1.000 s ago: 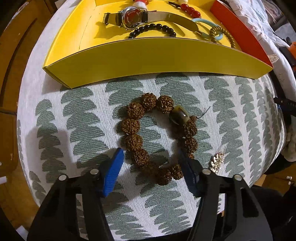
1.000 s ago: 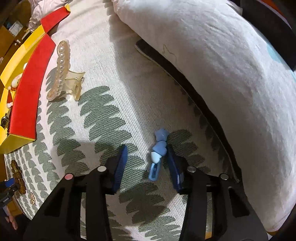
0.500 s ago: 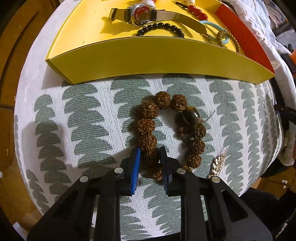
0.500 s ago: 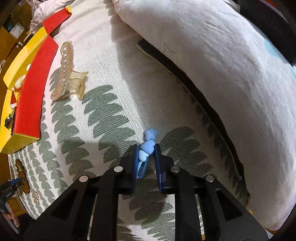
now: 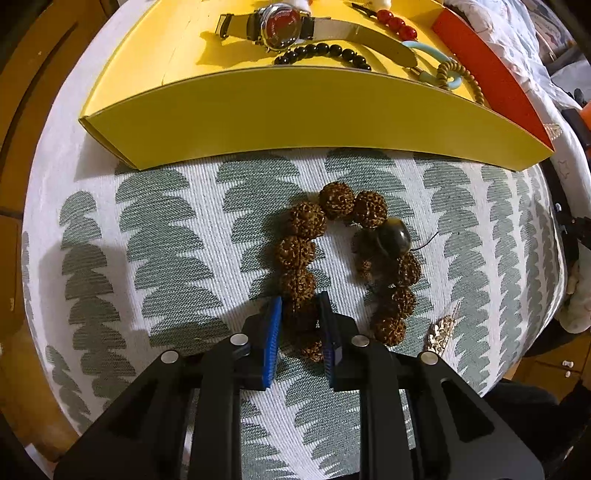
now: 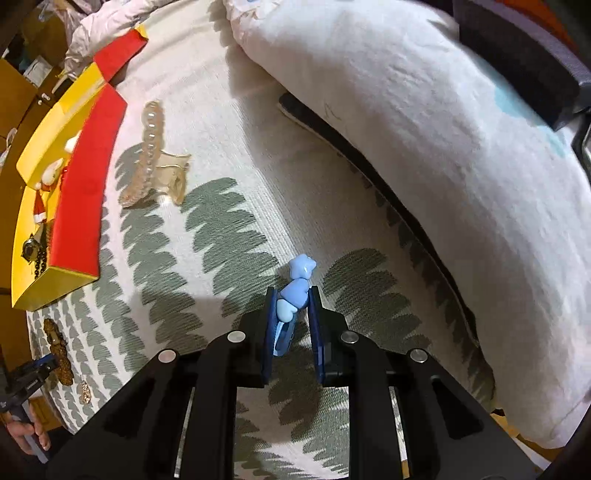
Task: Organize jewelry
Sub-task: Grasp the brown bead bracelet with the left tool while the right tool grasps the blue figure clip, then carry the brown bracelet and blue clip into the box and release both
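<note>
Left wrist view: no writing can be read, and the red dial of the watch (image 5: 282, 26) in the yellow tray (image 5: 295, 110) is too small to make out. The left gripper (image 5: 300, 325) points steeply down at the leaf-patterned cloth (image 5: 166, 240), its jaws just closed and pinching a near bead of the brown bead bracelet (image 5: 306, 221) lying just before the tray.

Right wrist view: the right gripper (image 6: 291, 317), also aimed steeply down, has just closed on the blue hair clip (image 6: 295, 291), whose star end pokes out beyond the pads. A pearl claw clip (image 6: 151, 162) lies far left beside the tray.

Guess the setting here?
Probably a home bedroom, worked on a bed or cushion: a patterned cover, a big pillow beside it, and a wood floor below its edge.
</note>
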The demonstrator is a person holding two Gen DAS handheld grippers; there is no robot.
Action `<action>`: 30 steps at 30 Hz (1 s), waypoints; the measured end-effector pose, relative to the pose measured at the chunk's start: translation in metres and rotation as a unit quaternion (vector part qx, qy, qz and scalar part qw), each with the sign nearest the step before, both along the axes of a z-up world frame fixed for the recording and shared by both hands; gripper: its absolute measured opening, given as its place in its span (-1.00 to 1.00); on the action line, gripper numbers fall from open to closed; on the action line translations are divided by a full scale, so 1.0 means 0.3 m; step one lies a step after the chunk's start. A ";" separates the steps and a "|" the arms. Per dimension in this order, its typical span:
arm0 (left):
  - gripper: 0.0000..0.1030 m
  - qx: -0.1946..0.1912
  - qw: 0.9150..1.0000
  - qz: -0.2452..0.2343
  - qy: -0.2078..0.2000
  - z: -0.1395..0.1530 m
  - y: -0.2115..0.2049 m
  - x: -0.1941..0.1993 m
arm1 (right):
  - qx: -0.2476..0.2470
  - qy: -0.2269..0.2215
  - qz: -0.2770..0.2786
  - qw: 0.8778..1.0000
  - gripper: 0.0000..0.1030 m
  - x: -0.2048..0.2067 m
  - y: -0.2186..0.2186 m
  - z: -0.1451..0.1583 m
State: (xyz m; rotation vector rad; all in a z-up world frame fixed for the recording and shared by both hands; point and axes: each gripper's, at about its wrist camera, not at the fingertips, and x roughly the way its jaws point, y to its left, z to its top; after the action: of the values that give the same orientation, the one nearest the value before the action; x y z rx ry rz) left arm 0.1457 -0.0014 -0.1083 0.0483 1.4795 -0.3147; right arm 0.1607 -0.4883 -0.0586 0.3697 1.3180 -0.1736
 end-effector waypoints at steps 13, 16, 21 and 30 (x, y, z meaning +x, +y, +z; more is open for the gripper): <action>-0.62 -0.049 0.997 -0.024 -0.047 0.169 -0.011 -0.069 | 0.015 -0.062 0.029 0.998 -0.67 -0.048 0.074 0.159; -0.62 -0.062 0.996 -0.024 -0.056 0.213 -0.019 -0.077 | 0.022 -0.076 0.039 0.996 -0.67 -0.036 0.118 0.188; -0.62 -0.088 0.993 -0.028 -0.071 0.313 -0.049 -0.123 | 0.028 -0.103 0.059 0.993 -0.67 -0.028 0.182 0.252; -0.62 -0.132 0.986 -0.030 -0.101 0.434 -0.065 -0.138 | 0.052 -0.154 0.102 0.981 -0.67 0.009 0.334 0.373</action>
State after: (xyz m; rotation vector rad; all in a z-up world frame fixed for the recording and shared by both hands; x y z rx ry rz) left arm 0.1042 -0.0211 0.0218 -0.0850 1.2266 -0.5365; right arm 0.1634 -0.3880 0.0532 0.3331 1.0522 0.1226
